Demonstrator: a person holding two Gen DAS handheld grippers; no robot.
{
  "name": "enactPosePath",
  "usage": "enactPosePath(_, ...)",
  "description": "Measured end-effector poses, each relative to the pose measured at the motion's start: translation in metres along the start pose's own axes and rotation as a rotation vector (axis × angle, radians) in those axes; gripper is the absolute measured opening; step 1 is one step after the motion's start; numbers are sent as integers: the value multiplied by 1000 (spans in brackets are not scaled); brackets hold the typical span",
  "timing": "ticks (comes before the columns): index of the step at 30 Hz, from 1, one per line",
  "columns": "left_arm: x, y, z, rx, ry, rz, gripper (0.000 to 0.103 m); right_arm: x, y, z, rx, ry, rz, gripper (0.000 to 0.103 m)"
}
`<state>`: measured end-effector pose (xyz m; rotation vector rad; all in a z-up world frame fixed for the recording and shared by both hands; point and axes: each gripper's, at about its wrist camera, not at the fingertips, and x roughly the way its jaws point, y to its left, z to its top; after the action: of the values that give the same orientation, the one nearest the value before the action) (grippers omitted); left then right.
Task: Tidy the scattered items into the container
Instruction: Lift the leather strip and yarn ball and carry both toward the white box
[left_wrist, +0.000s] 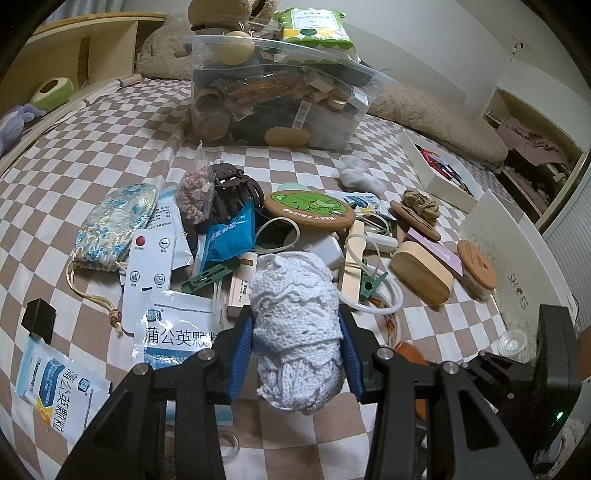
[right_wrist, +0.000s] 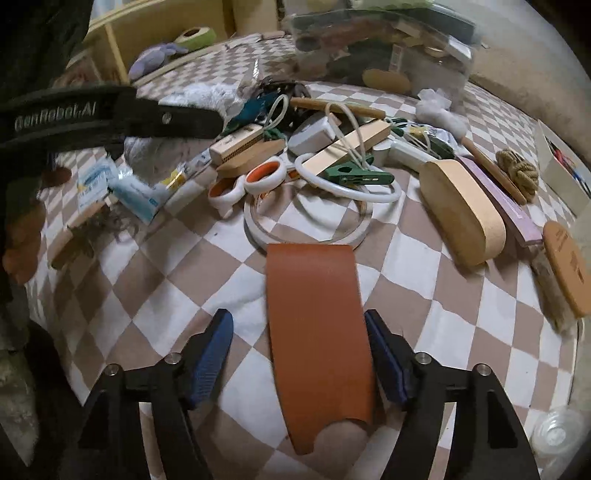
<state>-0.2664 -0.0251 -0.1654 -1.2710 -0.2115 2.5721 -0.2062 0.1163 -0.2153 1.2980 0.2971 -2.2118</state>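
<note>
My left gripper (left_wrist: 297, 325) is shut on a roll of white lace trim (left_wrist: 295, 325), held above the checkered bedcover. Beyond it lies a heap of scattered items: a green bear coaster (left_wrist: 309, 208), a white remote (left_wrist: 149, 269), a blue packet (left_wrist: 231, 236), medicine sachets (left_wrist: 177, 332). The clear plastic container (left_wrist: 277, 99), filled with items, stands at the back. My right gripper (right_wrist: 299, 332) has an orange-brown leather sleeve (right_wrist: 317, 332) between its fingers; the left pad stands off it, the right pad is close. The left gripper's arm (right_wrist: 110, 114) crosses the right wrist view.
A white tray with pens (left_wrist: 439, 173) and a white shoe box lid (left_wrist: 509, 258) lie at the right. A wooden oval box (right_wrist: 461, 210), green clip (right_wrist: 354, 177), white rings (right_wrist: 306, 218) and scissors (right_wrist: 255, 181) lie ahead. Plush toys sit at the bed's far edge.
</note>
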Motion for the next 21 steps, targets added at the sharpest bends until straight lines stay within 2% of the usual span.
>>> enactPosePath(10,-4,-5,1,7,-12,-8,43,-27,-24,10,127,-120,28,49)
enactPosePath(21,-11,-13,3,33,-27,-30,43,-54,-44,17,207,-217,29,49)
